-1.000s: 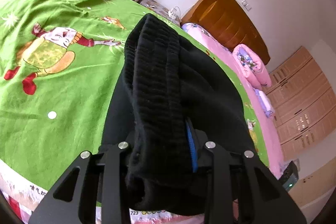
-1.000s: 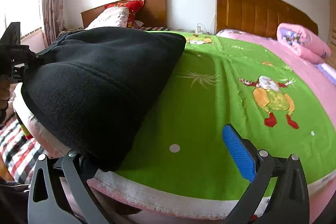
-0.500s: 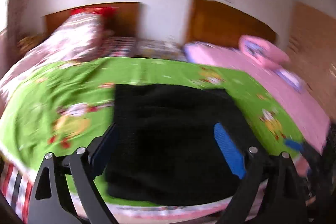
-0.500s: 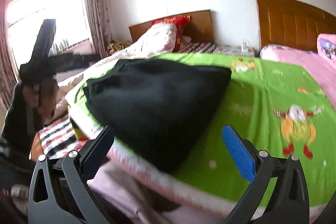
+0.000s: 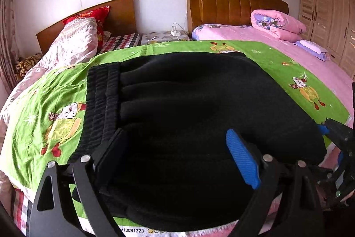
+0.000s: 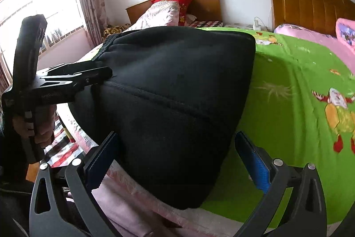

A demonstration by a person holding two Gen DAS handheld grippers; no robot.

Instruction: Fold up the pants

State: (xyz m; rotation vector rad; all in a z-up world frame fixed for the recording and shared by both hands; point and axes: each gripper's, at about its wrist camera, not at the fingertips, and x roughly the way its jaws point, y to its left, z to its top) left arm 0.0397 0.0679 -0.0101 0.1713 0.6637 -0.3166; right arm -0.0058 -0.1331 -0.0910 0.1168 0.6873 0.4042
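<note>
- While the left hand-held gripper (image 5: 175, 154) stands with its jaws spread wide and nothing pinched between them, the black pants (image 5: 188, 114) lie under and ahead of it, resting on their own.
- Its blue pad (image 5: 241, 159) and the dark one opposite hang over the near part of the cloth; whether they brush it cannot be told.
- Over on the other side, the right hand-held gripper (image 6: 175, 161) is likewise wide apart, its pads either side of the bundle's near corner without pressing on it.
- Seen from the right wrist, the person's hand (image 6: 42, 126) grips the left tool's handle, and that tool's fingers reach in at the waistband end of the bundle.
- Those pants sit as a compact folded packet at the near edge of the bed, on the green cartoon sheet (image 5: 57, 108), ribbed waistband (image 5: 102, 99) to the left and one corner overhanging the edge.
- By my reading, the fold itself is done and the step in hand is the release and tidy-up.
- A sensible next move would be to draw both tools clear without snagging the fleece, or to nudge the packet further onto the sheet so that the overhanging corner does not slip off.
</note>
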